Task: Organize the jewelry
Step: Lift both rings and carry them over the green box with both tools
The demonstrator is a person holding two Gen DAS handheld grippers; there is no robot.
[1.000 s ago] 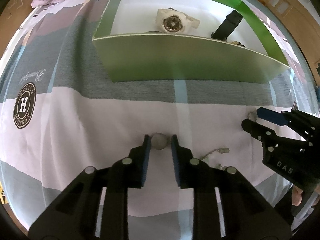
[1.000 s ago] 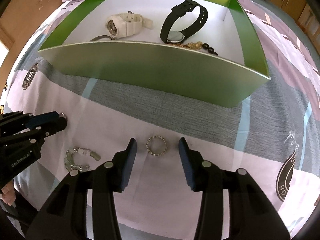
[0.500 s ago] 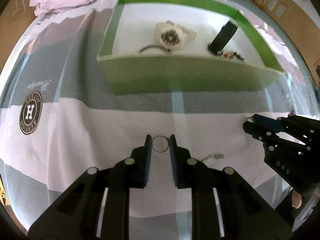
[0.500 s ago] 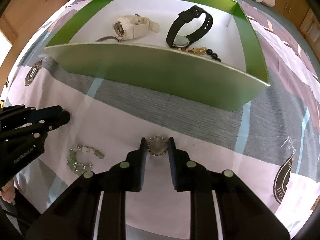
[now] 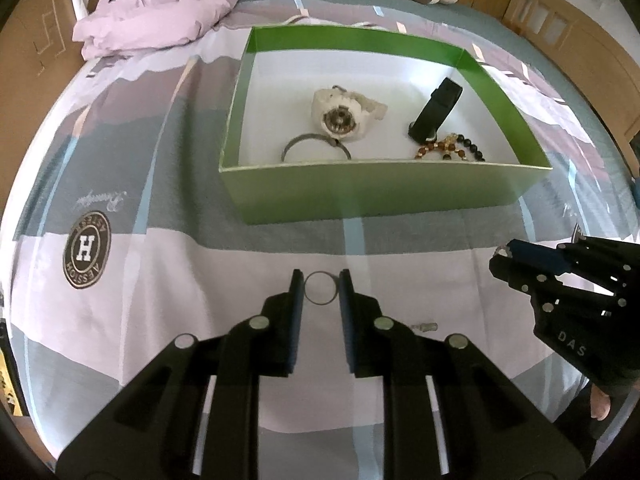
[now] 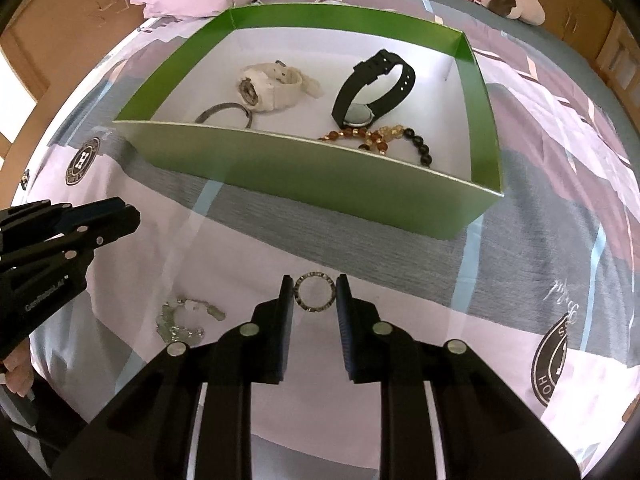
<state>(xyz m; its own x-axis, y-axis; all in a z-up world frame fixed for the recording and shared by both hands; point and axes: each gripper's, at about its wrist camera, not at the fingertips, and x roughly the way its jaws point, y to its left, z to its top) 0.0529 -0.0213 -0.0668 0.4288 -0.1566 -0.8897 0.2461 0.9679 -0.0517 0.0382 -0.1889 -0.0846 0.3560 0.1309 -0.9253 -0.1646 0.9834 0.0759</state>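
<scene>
Above the patterned bedspread (image 5: 160, 280), the left gripper (image 5: 320, 294) pinches a thin plain ring (image 5: 319, 293) between nearly closed pads, while the right gripper (image 6: 314, 292) clamps a beaded ring (image 6: 314, 292); both rings hang short of the green box (image 6: 320, 184).

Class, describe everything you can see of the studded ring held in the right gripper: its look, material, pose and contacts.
The studded ring is a thin circular band, silvery and dark, with small bead-like studs all around its rim; it looks like metal. Its open centre faces the camera, showing the pale bedsheet through it. It sits near the tips of the right gripper, whose pads press on its left and right edges. Nothing else appears to touch it. The green box lies beyond it.
</scene>
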